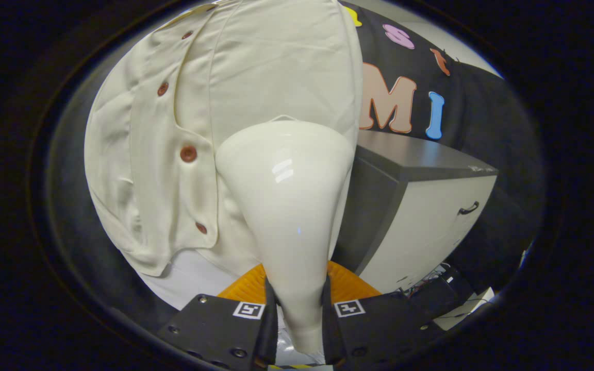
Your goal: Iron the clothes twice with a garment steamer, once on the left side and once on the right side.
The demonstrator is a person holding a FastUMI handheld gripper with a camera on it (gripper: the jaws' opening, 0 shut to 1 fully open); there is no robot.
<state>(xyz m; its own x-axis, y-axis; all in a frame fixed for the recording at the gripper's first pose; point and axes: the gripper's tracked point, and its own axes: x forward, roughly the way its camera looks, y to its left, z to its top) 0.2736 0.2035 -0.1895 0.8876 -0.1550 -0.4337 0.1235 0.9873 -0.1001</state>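
The fingers (299,309) clamp the steamer (286,206), its head against the shirt (256,67) just ahead, mid-pass; next likely a steady stroke along the cloth.

The gripper (299,309) shows as two broad, flat-faced finger blocks with angular, chamfered outer edges; each block carries a small square fiducial tag, black pattern on white, set near its inner top corner; round screw heads dot the faces, several on the left block and a few on the right; ribbed orange plates rise just behind the blocks; a striped yellow-and-black strip sits low between the blocks.
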